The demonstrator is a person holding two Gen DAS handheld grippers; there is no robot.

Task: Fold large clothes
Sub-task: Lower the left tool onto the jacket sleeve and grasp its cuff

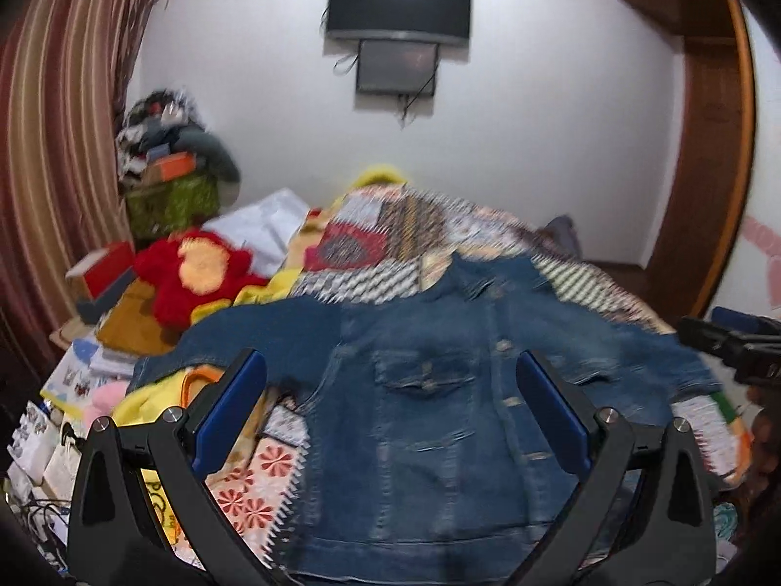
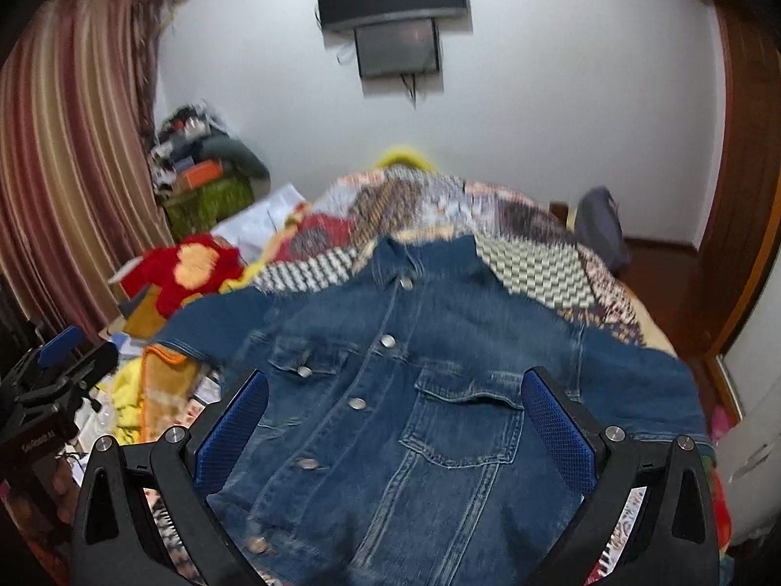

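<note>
A blue denim jacket (image 1: pixel 429 366) lies spread front-up on a patchwork bedspread (image 1: pixel 390 229), collar toward the far wall and sleeves out to both sides. My left gripper (image 1: pixel 390 366) hovers open above its lower left half, blue pads wide apart and holding nothing. In the right wrist view the same jacket (image 2: pixel 415 371) shows its metal buttons and chest pockets. My right gripper (image 2: pixel 395 386) is open over the lower right half, nothing between its fingers. The right gripper (image 1: pixel 732 342) also shows at the right edge of the left wrist view. The left gripper (image 2: pixel 58 356) appears at the left edge of the right wrist view.
A red and yellow plush toy (image 1: pixel 195 268), boxes, papers and yellow cloth (image 1: pixel 146 400) crowd the bed's left side. A striped curtain (image 1: pixel 58 146) hangs at left. A wall screen (image 1: pixel 400 5) is on the far wall. A wooden door frame (image 1: pixel 708 171) stands at right.
</note>
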